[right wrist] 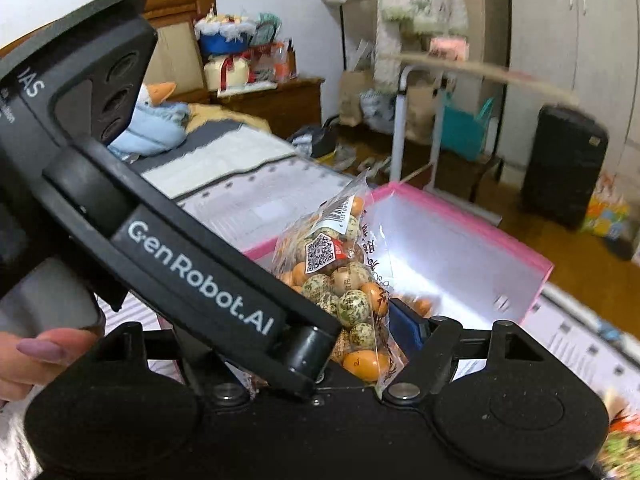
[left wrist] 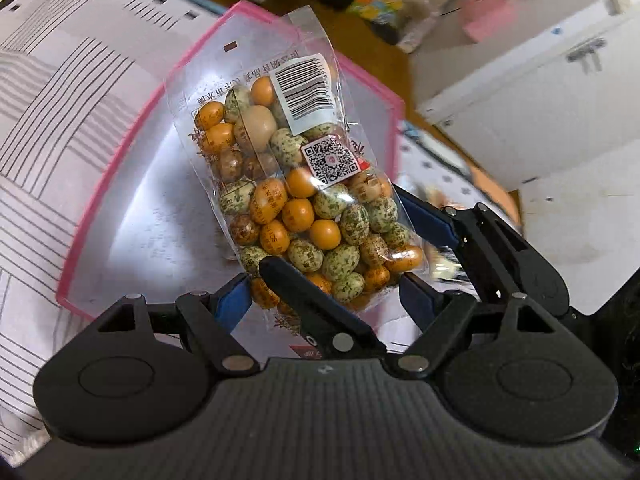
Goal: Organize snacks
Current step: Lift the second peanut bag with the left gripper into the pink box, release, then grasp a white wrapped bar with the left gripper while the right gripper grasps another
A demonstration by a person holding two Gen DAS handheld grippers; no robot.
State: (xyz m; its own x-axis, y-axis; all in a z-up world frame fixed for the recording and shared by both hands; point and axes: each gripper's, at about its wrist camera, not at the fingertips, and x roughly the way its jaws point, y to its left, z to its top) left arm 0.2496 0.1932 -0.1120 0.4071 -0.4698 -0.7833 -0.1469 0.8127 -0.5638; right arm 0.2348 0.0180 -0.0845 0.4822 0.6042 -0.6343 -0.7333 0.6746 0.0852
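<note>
A clear bag of orange and speckled green coated nuts (left wrist: 304, 196) stands upright above a pink-rimmed white box (left wrist: 132, 208). My left gripper (left wrist: 324, 292) is shut on the bag's lower end, blue pads on both sides. In the right wrist view the same bag (right wrist: 344, 280) sits between my right gripper's (right wrist: 360, 344) fingers, also over the pink box (right wrist: 460, 256). The left gripper's black body (right wrist: 192, 256) crosses that view and hides the right gripper's left finger, so I cannot tell whether the right one grips the bag.
The box rests on a bed with a white striped cover (left wrist: 48, 120). White cabinets (left wrist: 552, 92) stand to the right. In the right wrist view there are a black suitcase (right wrist: 564, 168), a clothes rack (right wrist: 416, 120) and a wooden nightstand (right wrist: 276, 100).
</note>
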